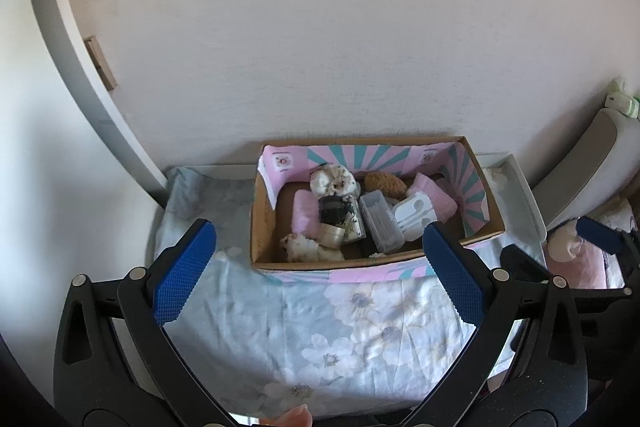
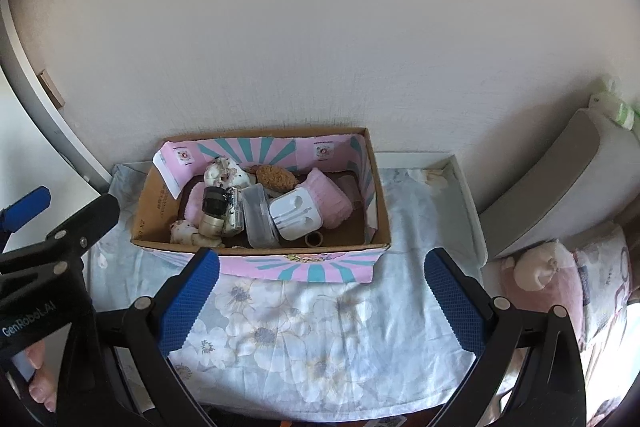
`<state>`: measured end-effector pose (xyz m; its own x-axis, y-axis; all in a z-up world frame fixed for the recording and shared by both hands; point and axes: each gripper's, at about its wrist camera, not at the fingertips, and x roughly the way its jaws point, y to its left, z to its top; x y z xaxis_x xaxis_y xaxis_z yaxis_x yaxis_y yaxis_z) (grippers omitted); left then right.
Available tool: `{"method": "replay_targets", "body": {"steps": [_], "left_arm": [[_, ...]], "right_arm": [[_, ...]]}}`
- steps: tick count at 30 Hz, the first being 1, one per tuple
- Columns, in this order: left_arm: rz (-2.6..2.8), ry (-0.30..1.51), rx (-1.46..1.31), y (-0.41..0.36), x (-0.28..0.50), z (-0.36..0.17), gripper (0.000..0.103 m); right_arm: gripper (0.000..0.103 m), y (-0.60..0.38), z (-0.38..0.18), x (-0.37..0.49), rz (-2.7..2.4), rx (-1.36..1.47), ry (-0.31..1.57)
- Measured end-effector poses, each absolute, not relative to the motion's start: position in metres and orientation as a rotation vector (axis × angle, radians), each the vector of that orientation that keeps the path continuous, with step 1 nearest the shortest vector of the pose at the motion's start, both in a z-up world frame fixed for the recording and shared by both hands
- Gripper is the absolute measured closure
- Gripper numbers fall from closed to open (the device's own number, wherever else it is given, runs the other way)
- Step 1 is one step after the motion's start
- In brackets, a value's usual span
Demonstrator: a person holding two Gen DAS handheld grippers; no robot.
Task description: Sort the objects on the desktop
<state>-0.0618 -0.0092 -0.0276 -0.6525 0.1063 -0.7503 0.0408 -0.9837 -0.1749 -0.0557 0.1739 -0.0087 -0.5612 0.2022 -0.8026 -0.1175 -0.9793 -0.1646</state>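
1. The cardboard box [image 1: 374,203] stands on a table covered with a floral cloth [image 1: 320,327], its back side against the wall [image 1: 320,27].
2. Inside the box lie the sorted things: a white earphone case [image 2: 296,213], a clear plastic case [image 2: 260,219] just beside it on the left, a pink towel [image 2: 328,199] behind the earphone case, a brown pinecone [image 2: 276,177] at the back wall of the box, and white seashells [image 2: 226,171] in the back left.
3. The left tool [image 1: 320,267] has its blue pads spread wide and holds nothing; it hangs in front of the box, above the cloth, apart from the box's near wall.
4. The right tool [image 2: 322,291] is also wide apart and empty, in front of the box and slightly to its right.
5. A plush toy [image 2: 536,271] lies well to the right of the box, off the table.
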Motion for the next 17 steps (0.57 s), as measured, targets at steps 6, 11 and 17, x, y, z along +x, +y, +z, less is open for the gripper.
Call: {"method": "replay_targets", "body": {"steps": [6, 11, 17], "left_arm": [[2.813, -0.276, -1.286, -0.0116, -0.0614, -0.0266, 0.000], [2.827, -0.277, -1.286, -0.0105, -0.0593, -0.0257, 0.000], [2.846, -0.265, -1.280, -0.0078, -0.0567, -0.0245, 0.000]], "right_arm": [[0.001, 0.1757, -0.0073, -0.0561, 2.618, -1.357, -0.138], [0.001, 0.1777, -0.0083, -0.0565, 2.613, -1.364, -0.135], [0.001, 0.1764, -0.0078, -0.0557, 2.615, -1.359, -0.132]]}}
